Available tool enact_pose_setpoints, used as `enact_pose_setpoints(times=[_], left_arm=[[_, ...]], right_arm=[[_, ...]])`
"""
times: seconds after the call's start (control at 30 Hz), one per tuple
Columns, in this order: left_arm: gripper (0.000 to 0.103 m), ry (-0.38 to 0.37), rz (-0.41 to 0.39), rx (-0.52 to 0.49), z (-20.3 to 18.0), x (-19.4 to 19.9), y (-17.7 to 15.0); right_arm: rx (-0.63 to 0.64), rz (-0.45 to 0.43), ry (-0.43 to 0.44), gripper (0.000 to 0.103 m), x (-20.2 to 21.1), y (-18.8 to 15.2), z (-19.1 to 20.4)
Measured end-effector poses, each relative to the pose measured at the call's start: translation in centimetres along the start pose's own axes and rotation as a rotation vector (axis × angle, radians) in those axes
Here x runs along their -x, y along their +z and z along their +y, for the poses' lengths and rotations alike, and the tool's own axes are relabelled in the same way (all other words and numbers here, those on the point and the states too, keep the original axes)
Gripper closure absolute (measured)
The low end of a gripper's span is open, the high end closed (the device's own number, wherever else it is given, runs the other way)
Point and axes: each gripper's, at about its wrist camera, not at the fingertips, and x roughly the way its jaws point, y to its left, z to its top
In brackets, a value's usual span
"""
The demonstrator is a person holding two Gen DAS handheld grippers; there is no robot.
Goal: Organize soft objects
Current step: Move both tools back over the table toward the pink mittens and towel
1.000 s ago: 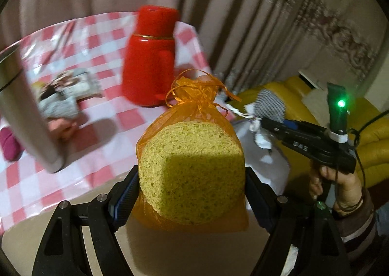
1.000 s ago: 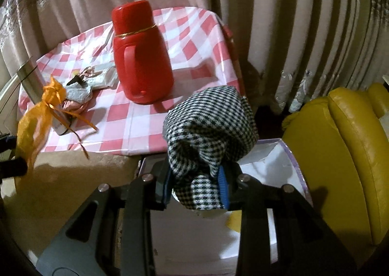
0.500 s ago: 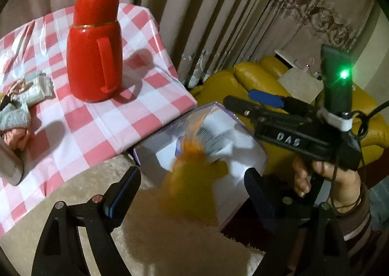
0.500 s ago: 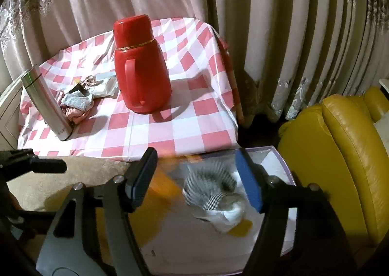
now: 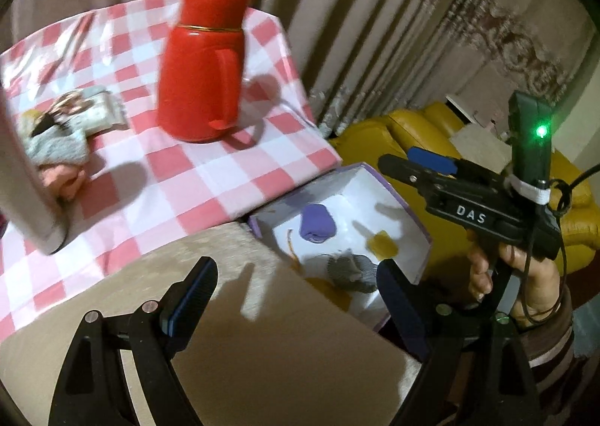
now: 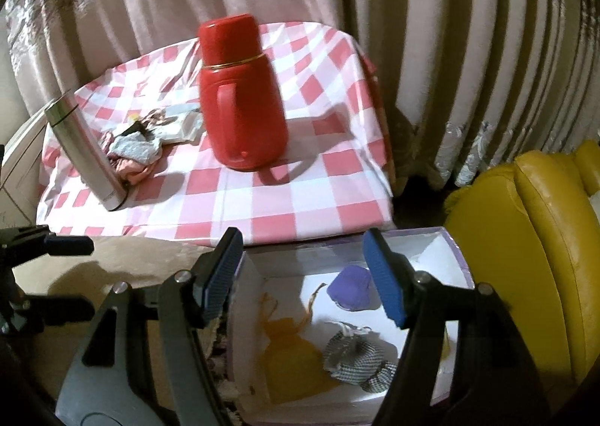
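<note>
Soft objects lie together in the white box [image 6: 258, 317] with purple edges, low in the right wrist view: an orange mesh bag [image 6: 296, 362] at lower centre, a black-and-white checked cloth bundle [image 6: 356, 351] just right of it, and a purple piece [image 6: 350, 289] above them. More soft cloths [image 6: 133, 148] sit piled at the left of the pink-checked tablecloth [image 6: 262, 197], between a tilted steel flask [image 6: 84, 159] and the red thermos jug [image 6: 240, 96]. The right gripper [image 6: 303, 276] hangs over the box with fingers spread and nothing between them; its jaws have just been opening. The left gripper [image 5: 296, 298] is spread wide too, and empty. White letters "DAS" show on the right gripper's body in the left wrist view, with a green light above.
</note>
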Motion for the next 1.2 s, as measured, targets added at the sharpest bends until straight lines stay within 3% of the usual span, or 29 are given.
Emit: enact_pose_setpoints(times=[0.77,1.0,1.2], left_arm=[[0.016,0.256,-0.195,0.399,17.3,10.2,-4.5],[0.017,0.329,-0.219,0.501,22.5,11.7,-5.0],[0.018,0.366,-0.217,0.53,25.7,11.9,-4.4]], right_arm=[[0.163,0.056,0.236,0.033,-6.2,3.8,12.4],[0.199,0.078,0.282,0.033,-9.3,5.6,15.2],[0.224,0.101,0.308,0.033,-12.0,7.0,17.0]])
